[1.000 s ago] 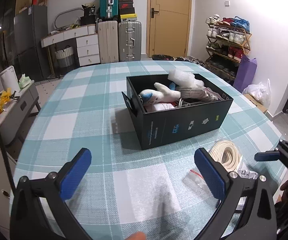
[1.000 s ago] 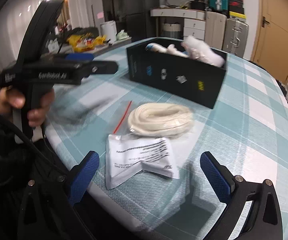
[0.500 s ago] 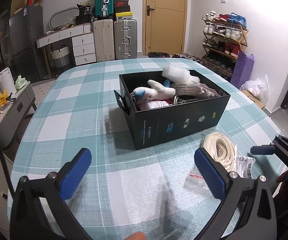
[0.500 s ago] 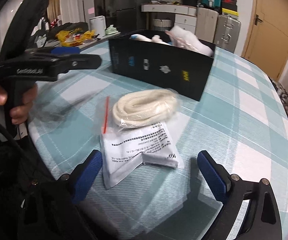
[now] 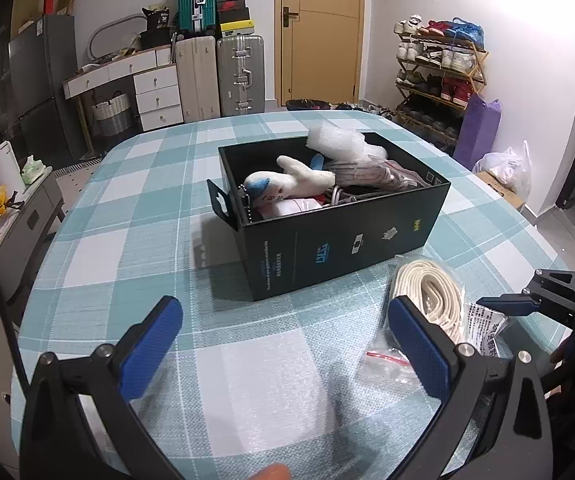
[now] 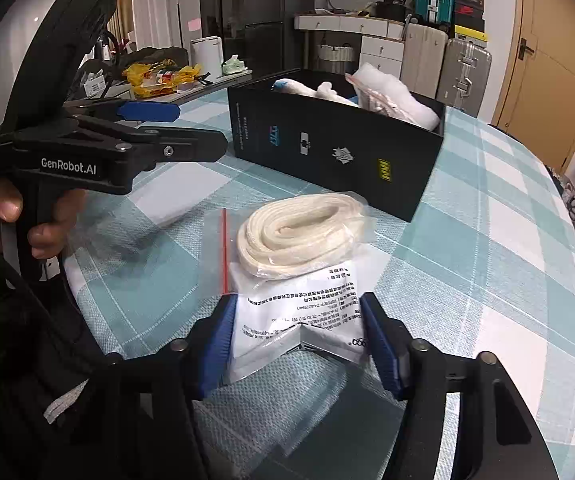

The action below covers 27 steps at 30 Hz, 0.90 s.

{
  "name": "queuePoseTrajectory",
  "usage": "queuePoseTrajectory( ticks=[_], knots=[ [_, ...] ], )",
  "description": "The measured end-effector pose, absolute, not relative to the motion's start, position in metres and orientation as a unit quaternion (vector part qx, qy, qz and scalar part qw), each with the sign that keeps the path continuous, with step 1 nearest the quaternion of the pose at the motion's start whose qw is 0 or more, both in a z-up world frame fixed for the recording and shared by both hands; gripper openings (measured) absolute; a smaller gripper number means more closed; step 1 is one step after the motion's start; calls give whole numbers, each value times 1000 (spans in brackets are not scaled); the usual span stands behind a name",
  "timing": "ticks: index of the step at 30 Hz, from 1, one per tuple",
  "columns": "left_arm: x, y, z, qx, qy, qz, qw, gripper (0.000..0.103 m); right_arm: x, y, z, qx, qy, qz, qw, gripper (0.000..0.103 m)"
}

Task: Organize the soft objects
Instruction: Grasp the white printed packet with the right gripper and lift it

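Right gripper (image 6: 299,336) half closed around the white printed foil pouch (image 6: 295,312) lying flat on the teal checked tablecloth (image 6: 467,264), blue pads at its two side edges, firm contact not certain. Left gripper (image 5: 283,344) spread wide, holding nothing, hovering near the black cardboard box (image 5: 339,240) of soft toys. Probably light, limp and slippery; best pinched across a crimped edge, clear of the bagged cream rope coil (image 6: 303,236) touching its far end.

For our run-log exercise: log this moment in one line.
right gripper: closing around white packet | left gripper: open, idle | black box: part filled
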State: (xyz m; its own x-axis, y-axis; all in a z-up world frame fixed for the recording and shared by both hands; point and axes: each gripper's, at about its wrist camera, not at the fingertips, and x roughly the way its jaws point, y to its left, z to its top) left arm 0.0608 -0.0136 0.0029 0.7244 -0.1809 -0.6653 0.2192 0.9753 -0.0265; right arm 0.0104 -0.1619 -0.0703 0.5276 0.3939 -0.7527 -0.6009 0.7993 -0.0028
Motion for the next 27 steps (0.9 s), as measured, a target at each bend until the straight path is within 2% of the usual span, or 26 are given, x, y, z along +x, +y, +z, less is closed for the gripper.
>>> queuePoseTrajectory(
  ticks=[7,12,27],
  knots=[
    [62,-18,2,26,359,-112,926,103,1,-176,-64,-105,384,289,871,47],
    [63,-23,3,26,362,-120,924,103,-6,-193,-61,-83,378,275,880,47],
    [65,-42,9,24,372,-159,914,103,-13,-232,-11,-6,272,229,935,47]
  ],
)
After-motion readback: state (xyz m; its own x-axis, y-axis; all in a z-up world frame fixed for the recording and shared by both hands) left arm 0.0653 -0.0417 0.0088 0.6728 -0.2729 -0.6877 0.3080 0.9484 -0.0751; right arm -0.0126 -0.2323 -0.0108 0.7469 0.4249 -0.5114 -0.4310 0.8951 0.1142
